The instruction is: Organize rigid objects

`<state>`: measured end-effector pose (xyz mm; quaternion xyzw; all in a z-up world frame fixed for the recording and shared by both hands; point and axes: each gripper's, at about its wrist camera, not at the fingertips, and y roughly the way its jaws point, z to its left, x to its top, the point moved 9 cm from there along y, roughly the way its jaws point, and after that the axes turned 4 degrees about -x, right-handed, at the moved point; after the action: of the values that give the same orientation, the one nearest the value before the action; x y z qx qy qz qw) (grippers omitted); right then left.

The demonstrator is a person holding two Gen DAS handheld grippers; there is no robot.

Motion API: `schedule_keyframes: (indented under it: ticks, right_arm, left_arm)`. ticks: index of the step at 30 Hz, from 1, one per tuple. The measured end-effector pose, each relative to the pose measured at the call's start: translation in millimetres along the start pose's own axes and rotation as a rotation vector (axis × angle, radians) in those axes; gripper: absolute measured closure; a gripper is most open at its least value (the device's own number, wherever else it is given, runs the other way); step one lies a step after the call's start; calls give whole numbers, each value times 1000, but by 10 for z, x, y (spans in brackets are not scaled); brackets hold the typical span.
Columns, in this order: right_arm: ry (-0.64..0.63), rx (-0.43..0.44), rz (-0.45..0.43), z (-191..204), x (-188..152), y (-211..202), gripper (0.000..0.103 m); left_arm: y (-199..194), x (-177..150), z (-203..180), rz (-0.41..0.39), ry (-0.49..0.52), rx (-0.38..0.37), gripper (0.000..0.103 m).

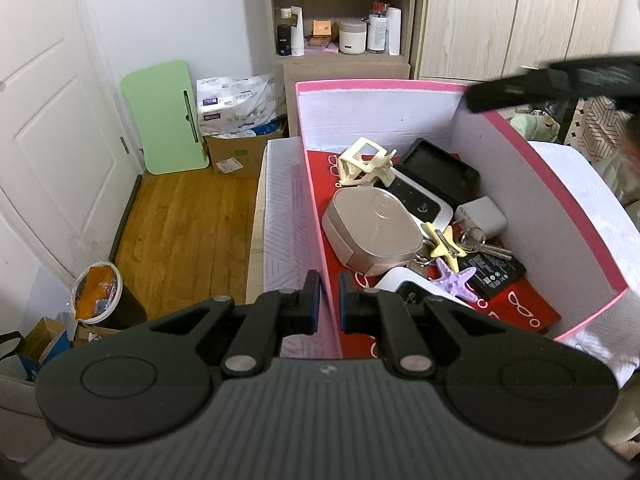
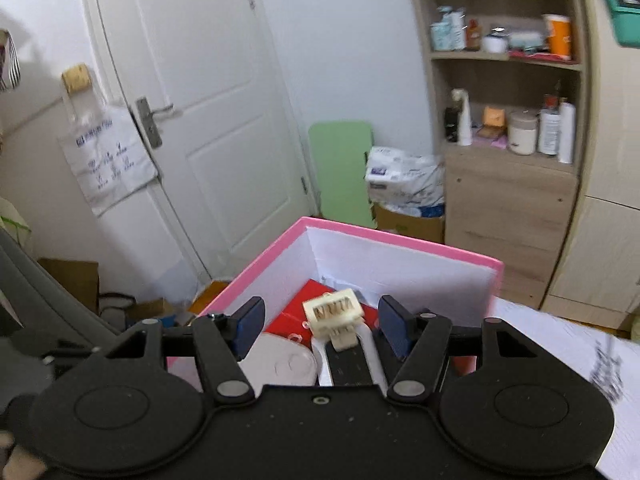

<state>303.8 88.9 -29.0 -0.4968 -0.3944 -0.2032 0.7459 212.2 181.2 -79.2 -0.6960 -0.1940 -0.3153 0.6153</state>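
— White door [image 2: 224, 120] on one side, wooden shelf unit [image 1: 340, 12] full of jars against the far wall, plank floor [image 1: 180, 224] below. See the bed?

— Yes, white quilted cover [image 1: 280, 216], and the pink-rimmed box [image 1: 380, 86] sits right on it, near the edge.

— What's inside?

— A red sheet [image 1: 520, 304] lines the bottom. On it, a rose-gold case [image 1: 372, 228] in the middle, a black tablet-like device [image 1: 438, 170] toward the back, a cream claw clip [image 1: 366, 162] lying partly on a white gadget [image 1: 416, 200].

— And the small stuff?

— A white charger block [image 1: 482, 216], a black battery [image 1: 496, 274], keys [image 1: 486, 246], then a yellow starfish clip [image 1: 442, 246] touching a purple one [image 1: 458, 282].

— The grippers?

— Left gripper [image 1: 329, 298] straddles the box's near wall, jaws nearly together, only a narrow gap, and I can't tell whether they pinch the wall. Right gripper [image 2: 320, 326] hangs over the box, jaws wide apart, holding nothing; the cream clip [image 2: 334, 316] lies beneath it.
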Motion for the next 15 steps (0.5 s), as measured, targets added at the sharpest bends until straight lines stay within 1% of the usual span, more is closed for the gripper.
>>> schedule_keyframes:
  ticks: [5,9,15]
  right_arm:
    - [50,-35,-27,-151,-220,-355,34]
    - [84,-72,-34,-257,-374,-518,34]
    - [96,-93,-57,-301,-475,-701,34]
  left_arm:
    - [7,3,-8,-2,3,9,94]
    - [-2,2,-6,-4,16,36,94]
    - [-113,-9,10,-13,-14,42,93]
